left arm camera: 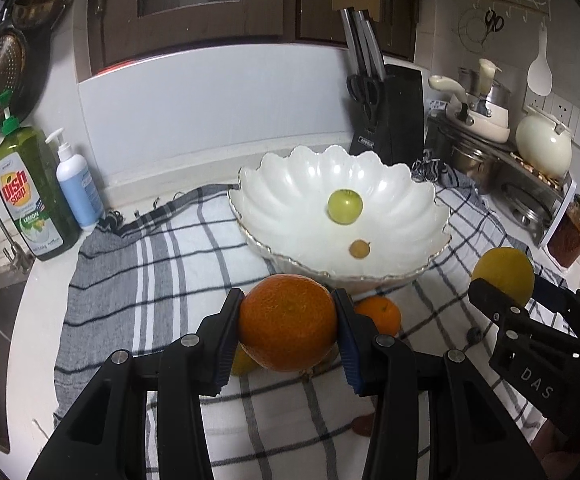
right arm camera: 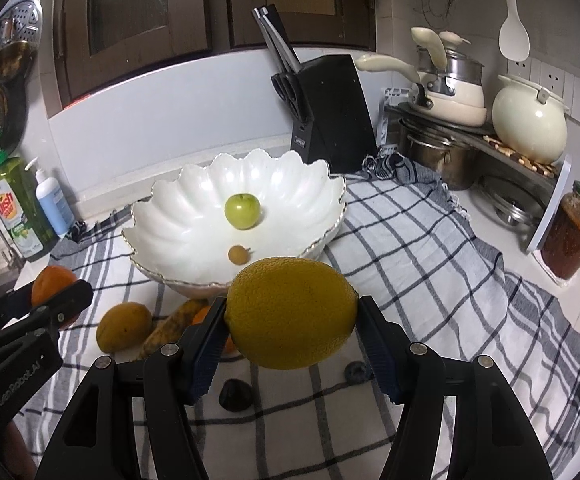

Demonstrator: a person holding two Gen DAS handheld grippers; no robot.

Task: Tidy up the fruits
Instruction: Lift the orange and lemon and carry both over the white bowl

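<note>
My left gripper (left arm camera: pixel 288 328) is shut on a large orange (left arm camera: pixel 288 322), held above the checked cloth in front of the white scalloped bowl (left arm camera: pixel 409 200). My right gripper (right arm camera: pixel 291 326) is shut on a big yellow lemon (right arm camera: pixel 291 312), also held in front of the bowl (right arm camera: pixel 170 216). The bowl holds a small green apple (right arm camera: pixel 242 210) and a tiny brown fruit (right arm camera: pixel 236 254). On the cloth lie a yellow-orange fruit (right arm camera: pixel 124 326), a brown-spotted banana (right arm camera: pixel 172 326), a small orange (left arm camera: pixel 379 312), a dark fruit (right arm camera: pixel 234 394) and a blueberry (right arm camera: pixel 355 371).
A knife block (right arm camera: pixel 329 108) stands behind the bowl. A rack with pots (right arm camera: pixel 469 120) and a jar (right arm camera: pixel 573 232) are at the right. Dish soap (left arm camera: pixel 30 196) and a pump bottle (left arm camera: pixel 78 184) stand at the left by the sink edge.
</note>
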